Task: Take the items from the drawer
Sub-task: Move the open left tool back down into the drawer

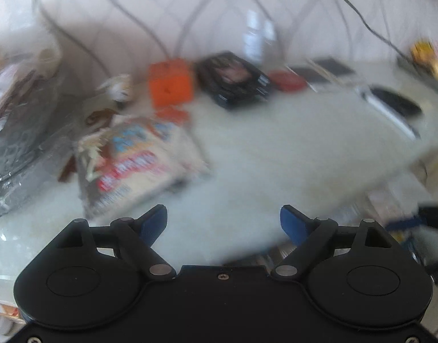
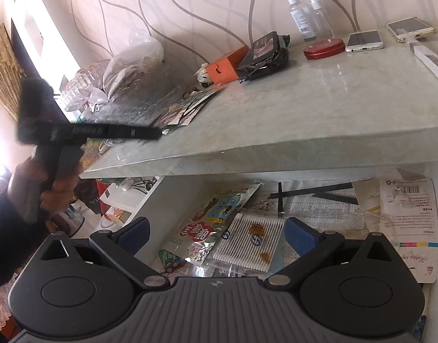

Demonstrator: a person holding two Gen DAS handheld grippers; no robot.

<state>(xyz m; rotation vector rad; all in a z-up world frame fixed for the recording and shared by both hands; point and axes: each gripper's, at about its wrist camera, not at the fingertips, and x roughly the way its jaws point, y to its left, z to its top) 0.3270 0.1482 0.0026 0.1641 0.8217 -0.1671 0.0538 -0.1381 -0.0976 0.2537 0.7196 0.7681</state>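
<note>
Right gripper (image 2: 217, 235): nearest your lens; its blue-padded jaws stand wide apart and hold nothing.
Cotton swab pack (image 2: 249, 241): it lies flat in the open drawer (image 2: 361, 214), straight ahead between your right jaws and below them, apart from both pads.
Snack packet (image 2: 210, 223): in the drawer too, just left of the swabs, its edge touching or slipping under them; you cannot tell which.
Other drawer contents: a white printed card (image 2: 410, 217) to the right, black strips (image 2: 313, 193) farther back over printed paper.
Left gripper (image 1: 223, 220): your jaws are spread wide here as well, empty, over the pale tabletop (image 1: 276, 148); this view is blurred.
Left gripper from the right wrist view: it appears at the table's left edge, gripped by your hand (image 2: 57, 191), well apart from the drawer.
Tabletop items: a colourful packet (image 1: 133, 160) just ahead-left of the left jaws, an orange box (image 1: 170, 84), a black packet (image 1: 236, 78), a red tin (image 1: 287, 80), two spray bottles (image 2: 307, 11) at the wall, two phones (image 2: 364, 41).
</note>
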